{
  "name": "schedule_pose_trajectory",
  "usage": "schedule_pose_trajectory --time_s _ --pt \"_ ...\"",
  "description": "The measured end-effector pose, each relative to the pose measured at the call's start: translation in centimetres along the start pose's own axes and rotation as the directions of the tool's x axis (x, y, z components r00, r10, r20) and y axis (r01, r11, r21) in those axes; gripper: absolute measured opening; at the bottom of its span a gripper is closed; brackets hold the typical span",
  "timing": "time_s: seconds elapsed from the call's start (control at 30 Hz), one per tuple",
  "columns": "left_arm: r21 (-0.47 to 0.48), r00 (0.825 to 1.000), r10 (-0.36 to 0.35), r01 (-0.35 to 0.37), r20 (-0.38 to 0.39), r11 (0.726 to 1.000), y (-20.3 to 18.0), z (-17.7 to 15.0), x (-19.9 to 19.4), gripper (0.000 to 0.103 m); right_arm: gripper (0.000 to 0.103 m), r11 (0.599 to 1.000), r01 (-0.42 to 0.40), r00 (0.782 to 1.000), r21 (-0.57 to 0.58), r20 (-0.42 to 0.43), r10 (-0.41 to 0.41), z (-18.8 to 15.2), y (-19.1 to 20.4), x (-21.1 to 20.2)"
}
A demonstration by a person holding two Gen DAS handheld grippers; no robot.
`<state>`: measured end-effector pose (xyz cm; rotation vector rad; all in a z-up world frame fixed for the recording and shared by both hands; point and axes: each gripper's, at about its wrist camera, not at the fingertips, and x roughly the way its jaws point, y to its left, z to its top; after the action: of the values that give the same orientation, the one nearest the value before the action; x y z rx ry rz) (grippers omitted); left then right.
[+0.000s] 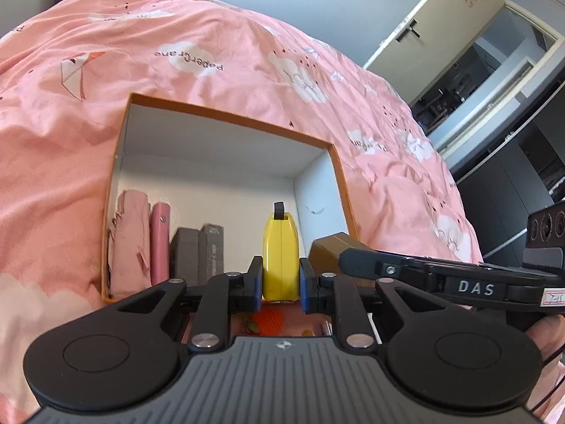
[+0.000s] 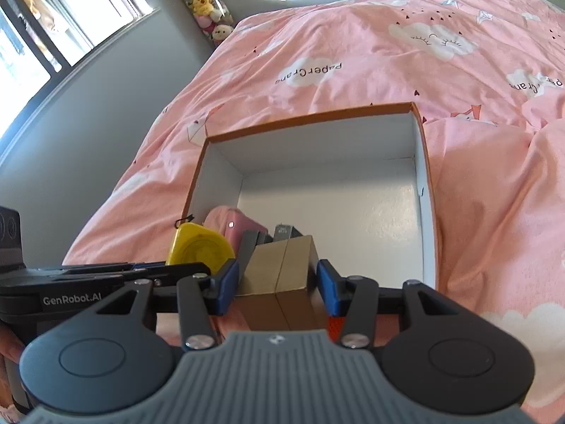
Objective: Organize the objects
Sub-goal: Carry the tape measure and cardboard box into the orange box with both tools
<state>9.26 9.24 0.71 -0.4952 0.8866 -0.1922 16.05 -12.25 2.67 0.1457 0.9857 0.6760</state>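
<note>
An open orange-rimmed box with white inside point(image 1: 226, 113) point(image 2: 422, 162) lies on the pink bedspread. My left gripper point(image 1: 280, 277) is shut on a yellow tape measure point(image 1: 280, 258) and holds it over the box's near part. My right gripper point(image 2: 277, 277) is shut on a brown cardboard box point(image 2: 279, 268), just right of the tape measure point(image 2: 197, 247); the brown box also shows in the left wrist view point(image 1: 325, 251). Inside the orange box at its left lie a folded pink umbrella point(image 1: 129, 243) and two grey blocks point(image 1: 197, 254).
The pink bedspread point(image 1: 212, 35) surrounds the box. An orange object point(image 1: 270, 321) lies below the left gripper. A door and dark cabinets point(image 1: 512, 123) stand to the right. A window and plush toys point(image 2: 204, 3) are at the back left.
</note>
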Motion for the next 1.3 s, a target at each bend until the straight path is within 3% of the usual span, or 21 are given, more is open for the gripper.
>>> schedule_pose_trajectory --time_s 0.2,0.63,0.87,1.3 --pt "-0.029 0.999 0.032 -0.032 0.003 0.999 1.0 1.5 1.9 0.022 0.05 0.999 0.015 0.997 0.041 0.071 -0.017 1.9 -0.7 1.9" --pt "-0.077 0.996 0.074 -0.078 -0.048 0.994 3.2 2.1 5.8 0.022 0.05 0.984 0.06 0.998 0.17 -0.021 -0.057 0.8 -3.6 11.9" --pt "-0.085 0.996 0.073 -0.077 -0.051 0.993 3.7 2.4 6.2 0.022 0.05 0.976 0.067 0.998 0.209 -0.019 -0.064 0.0 -4.1 13.9" --pt "-0.088 0.996 0.054 -0.06 -0.07 0.994 4.0 2.3 6.6 0.022 0.05 0.98 0.011 0.988 0.196 -0.154 0.02 -0.1 -3.7 14.5"
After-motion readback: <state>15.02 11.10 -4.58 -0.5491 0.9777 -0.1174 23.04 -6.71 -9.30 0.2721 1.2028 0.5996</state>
